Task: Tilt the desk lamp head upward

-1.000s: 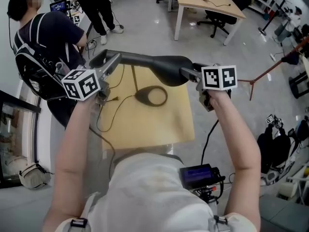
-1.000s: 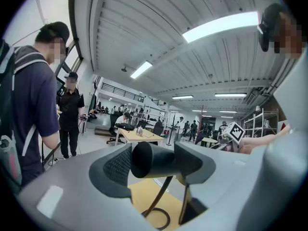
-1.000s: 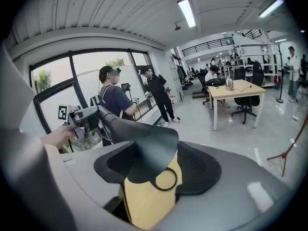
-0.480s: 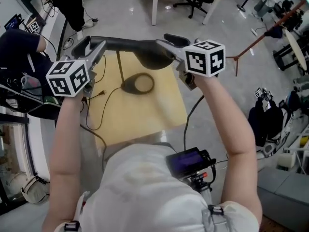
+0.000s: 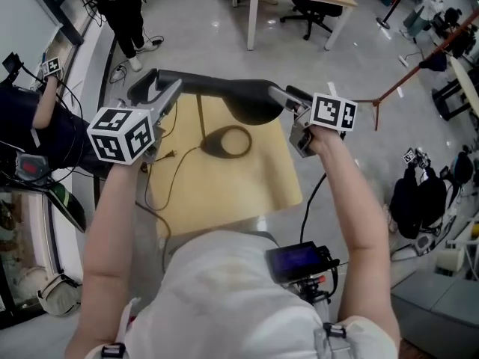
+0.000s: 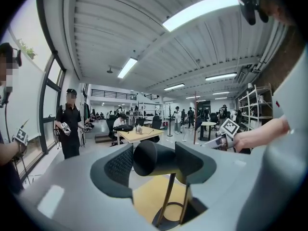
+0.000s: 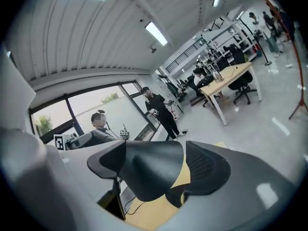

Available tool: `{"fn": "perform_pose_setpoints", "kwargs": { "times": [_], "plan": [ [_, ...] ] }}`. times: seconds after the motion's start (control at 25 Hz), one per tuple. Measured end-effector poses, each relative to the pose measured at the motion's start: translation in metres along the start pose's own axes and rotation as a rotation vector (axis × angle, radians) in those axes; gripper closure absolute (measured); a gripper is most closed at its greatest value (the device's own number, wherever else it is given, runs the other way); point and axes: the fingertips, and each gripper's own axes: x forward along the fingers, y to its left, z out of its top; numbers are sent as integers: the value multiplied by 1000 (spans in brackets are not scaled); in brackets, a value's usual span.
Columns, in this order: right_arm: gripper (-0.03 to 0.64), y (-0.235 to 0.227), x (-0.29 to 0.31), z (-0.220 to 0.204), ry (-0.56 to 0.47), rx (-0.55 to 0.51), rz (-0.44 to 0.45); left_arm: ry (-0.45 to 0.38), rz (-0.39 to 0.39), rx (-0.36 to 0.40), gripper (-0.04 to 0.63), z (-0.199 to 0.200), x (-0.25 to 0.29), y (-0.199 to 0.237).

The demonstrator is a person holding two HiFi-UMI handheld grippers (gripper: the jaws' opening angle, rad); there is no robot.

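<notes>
Fingers (image 7: 211,170) of the right gripper (image 5: 289,100) have just spread wide, loose around the black desk lamp head (image 5: 251,105) above the wooden counter (image 5: 232,189), while the left gripper (image 5: 159,90) clamps the lamp arm (image 6: 150,158), so the tilt looks unfinished and likely calls next for a firm pinch and an upward swing.

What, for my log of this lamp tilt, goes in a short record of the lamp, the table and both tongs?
lamp arm: over the table
lamp base: ring on the table, cord trailing off it
left tongs: shut on the lamp arm's end
right tongs: jaws just opened, lamp head between them, not clamped
</notes>
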Motion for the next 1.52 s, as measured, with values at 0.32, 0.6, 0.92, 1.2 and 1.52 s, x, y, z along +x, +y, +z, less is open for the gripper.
{"fn": "perform_pose_setpoints", "kwargs": {
  "times": [0.32, 0.6, 0.92, 1.2, 1.52],
  "plan": [
    [221, -12, 8, -25, 28, 145, 51, 2, 7, 8, 325, 1, 6, -6],
    [241, -14, 13, -15, 92, 40, 11, -4, 15, -9, 325, -4, 16, -1],
    [238, 7, -6, 2, 76, -57, -72, 0, -26, -110, 324, -21, 7, 4],
    [239, 21, -10, 9, 78, -128, -110, -42, -52, -172, 325, -31, 0, 8],
    [239, 49, -9, 24, 49, -220, -131, 1, -93, -87, 313, -42, -18, 12]
  ]
}}
